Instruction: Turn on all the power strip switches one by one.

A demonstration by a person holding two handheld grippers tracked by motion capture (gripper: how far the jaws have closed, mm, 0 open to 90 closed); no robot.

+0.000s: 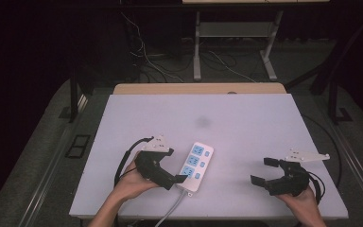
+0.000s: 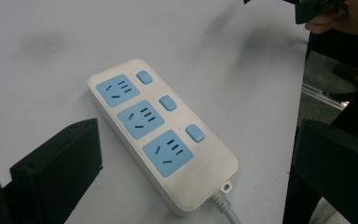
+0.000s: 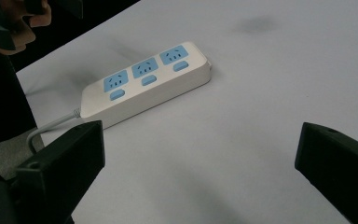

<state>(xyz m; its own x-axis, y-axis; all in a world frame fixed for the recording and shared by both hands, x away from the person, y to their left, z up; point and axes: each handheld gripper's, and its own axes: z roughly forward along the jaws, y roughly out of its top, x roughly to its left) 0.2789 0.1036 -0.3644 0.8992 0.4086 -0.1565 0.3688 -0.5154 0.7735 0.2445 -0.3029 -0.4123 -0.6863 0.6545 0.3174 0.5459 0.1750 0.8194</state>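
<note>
Inspector: Power strip (image 1: 196,161) location?
Clerk: Flat on the counter (image 1: 246,123), just beside the left tongs (image 1: 176,180), jaws wide, gripping nothing. Right tongs (image 1: 263,170) well apart, likewise wide, empty.

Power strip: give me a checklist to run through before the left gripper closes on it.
1. Left gripper open: ok, fingers spread wide.
2. Power strip between those fingers: ok in the left gripper view, at the cord end.
3. Strip lying flat on the table, sockets up: ok.
4. Sockets free of plugs: ok, all three empty.
5. Cord free to follow: cannot tell, it runs off the table's near edge.
6. Right gripper out of the way: ok, open and well apart from the strip.
</note>
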